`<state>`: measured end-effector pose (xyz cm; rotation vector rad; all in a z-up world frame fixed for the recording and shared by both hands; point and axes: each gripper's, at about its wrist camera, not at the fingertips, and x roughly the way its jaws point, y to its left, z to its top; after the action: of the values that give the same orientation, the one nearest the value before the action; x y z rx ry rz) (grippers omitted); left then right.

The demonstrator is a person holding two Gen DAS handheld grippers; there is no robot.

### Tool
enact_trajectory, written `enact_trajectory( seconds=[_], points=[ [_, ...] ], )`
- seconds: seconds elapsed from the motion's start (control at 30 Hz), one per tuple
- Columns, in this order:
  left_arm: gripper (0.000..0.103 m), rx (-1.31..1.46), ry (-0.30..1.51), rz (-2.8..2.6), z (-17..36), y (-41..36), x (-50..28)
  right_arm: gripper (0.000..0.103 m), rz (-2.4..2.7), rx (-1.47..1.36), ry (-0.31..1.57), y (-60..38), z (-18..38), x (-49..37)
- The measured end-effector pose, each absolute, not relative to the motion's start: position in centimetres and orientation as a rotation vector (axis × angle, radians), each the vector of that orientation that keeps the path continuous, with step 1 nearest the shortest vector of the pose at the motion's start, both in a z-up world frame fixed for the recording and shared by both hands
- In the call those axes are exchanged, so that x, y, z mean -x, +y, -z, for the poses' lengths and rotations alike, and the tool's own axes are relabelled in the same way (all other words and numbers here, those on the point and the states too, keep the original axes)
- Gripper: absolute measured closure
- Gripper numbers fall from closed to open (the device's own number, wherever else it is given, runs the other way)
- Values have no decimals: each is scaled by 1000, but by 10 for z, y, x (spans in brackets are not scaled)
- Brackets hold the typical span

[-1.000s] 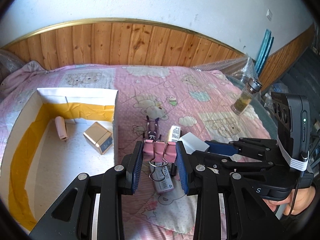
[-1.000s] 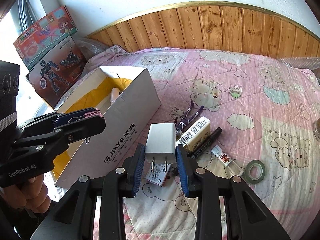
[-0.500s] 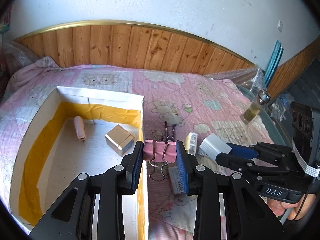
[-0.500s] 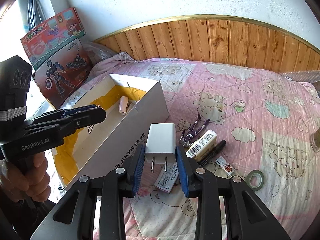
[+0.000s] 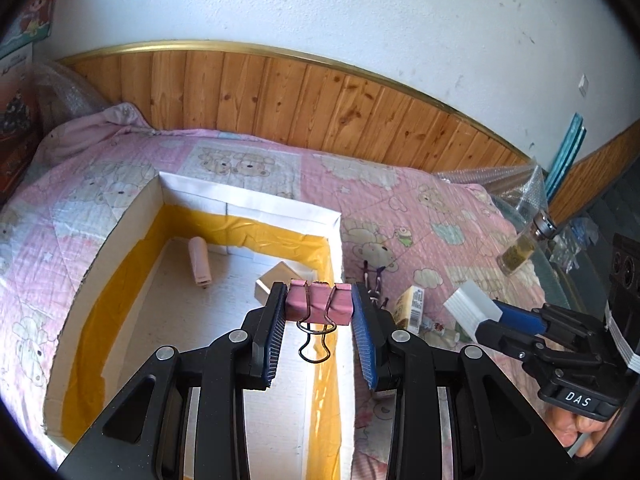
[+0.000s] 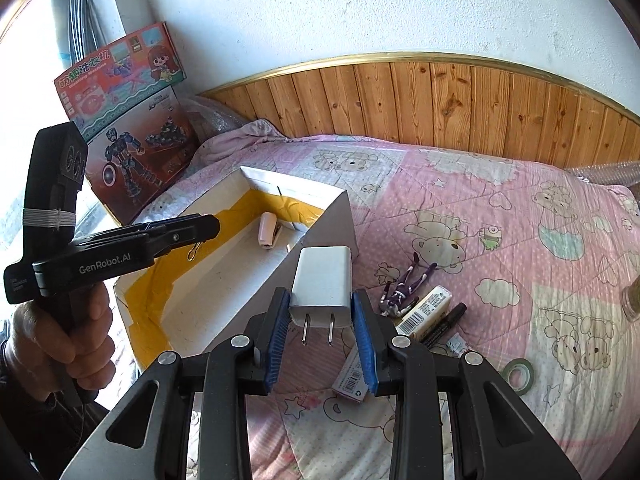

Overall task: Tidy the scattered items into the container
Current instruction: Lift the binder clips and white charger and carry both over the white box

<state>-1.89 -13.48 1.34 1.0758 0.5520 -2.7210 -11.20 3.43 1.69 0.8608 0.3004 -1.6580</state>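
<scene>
A pink binder clip (image 5: pixel 319 303), wire handles hanging down, is held above the open white cardboard box (image 5: pixel 256 208) lined with yellow tape. A white plug adapter (image 6: pixel 322 283), prongs toward the camera, is held just beside the box's right wall.

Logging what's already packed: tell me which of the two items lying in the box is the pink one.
The pink one is the small tube-shaped piece near the box's far wall. The other item is a gold cube, partly hidden behind the left gripper.

Below the left gripper (image 5: pixel 319 312) the box (image 5: pixel 256 206) floor lies open; 2 items sit ahead, its right wall underneath.
</scene>
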Motion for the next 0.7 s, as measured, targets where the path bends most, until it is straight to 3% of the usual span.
enact_trajectory(
  seconds=[0.7],
  points=[
    [70,-1071,660,2608,-5,-185,7,70,1631,-809,372,6,-30,85]
  ],
)
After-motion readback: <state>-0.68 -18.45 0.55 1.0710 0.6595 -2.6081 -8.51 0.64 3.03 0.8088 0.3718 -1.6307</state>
